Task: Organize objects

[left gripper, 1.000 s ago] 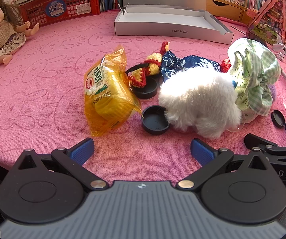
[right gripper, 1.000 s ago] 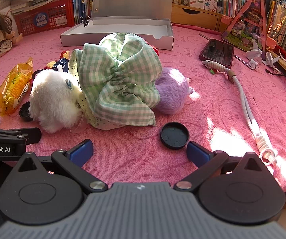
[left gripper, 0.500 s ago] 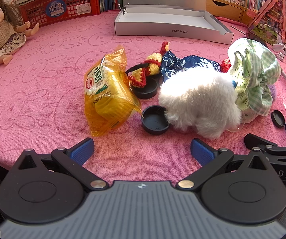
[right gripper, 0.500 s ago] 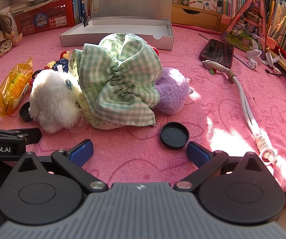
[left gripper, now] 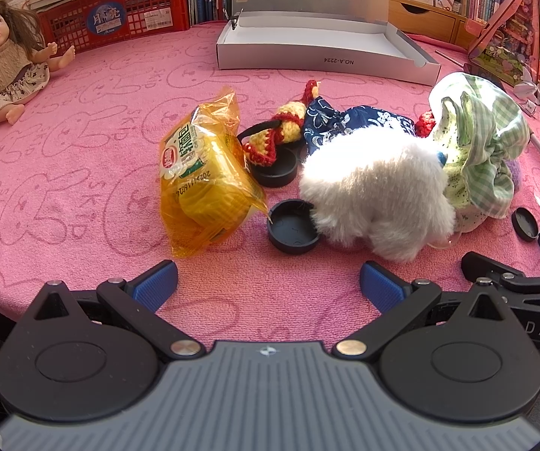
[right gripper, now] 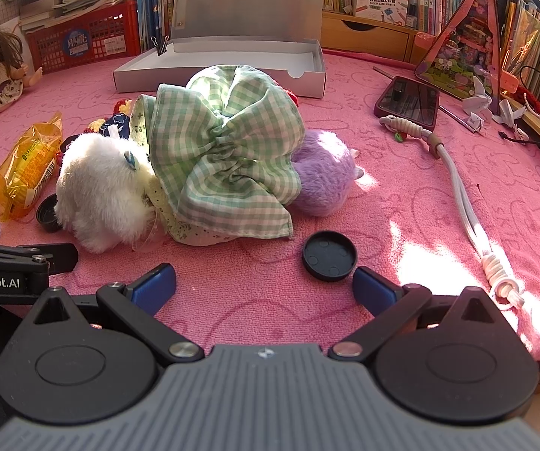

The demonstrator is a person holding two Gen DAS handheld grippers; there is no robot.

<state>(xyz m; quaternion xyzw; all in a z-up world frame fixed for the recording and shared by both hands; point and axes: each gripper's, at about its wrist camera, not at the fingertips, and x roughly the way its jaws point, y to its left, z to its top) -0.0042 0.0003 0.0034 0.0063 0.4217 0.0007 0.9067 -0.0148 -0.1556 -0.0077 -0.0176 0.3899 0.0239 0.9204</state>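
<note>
A heap lies mid-table: a white plush toy (left gripper: 375, 191) (right gripper: 100, 188), a green checked cloth (right gripper: 228, 150) (left gripper: 487, 143), a purple plush (right gripper: 322, 173), a blue patterned cloth (left gripper: 345, 124) and a crocheted yellow-red piece (left gripper: 288, 127). An orange snack bag (left gripper: 198, 173) (right gripper: 25, 169) lies left of it. Black lids lie around: one (left gripper: 292, 221) before the white plush, one (left gripper: 273, 165) under the crochet, one (right gripper: 329, 255) by my right gripper's right finger. My left gripper (left gripper: 268, 285) and right gripper (right gripper: 264, 285) are open and empty, at the near edge. An open white box (left gripper: 322, 49) (right gripper: 224, 64) stands behind.
A doll (left gripper: 3, 64) sits at the far left. A red crate (left gripper: 115, 18) and books line the back. A phone (right gripper: 409, 103), a white cable (right gripper: 465, 203) and a pink triangular toy house (right gripper: 465, 49) lie at the right.
</note>
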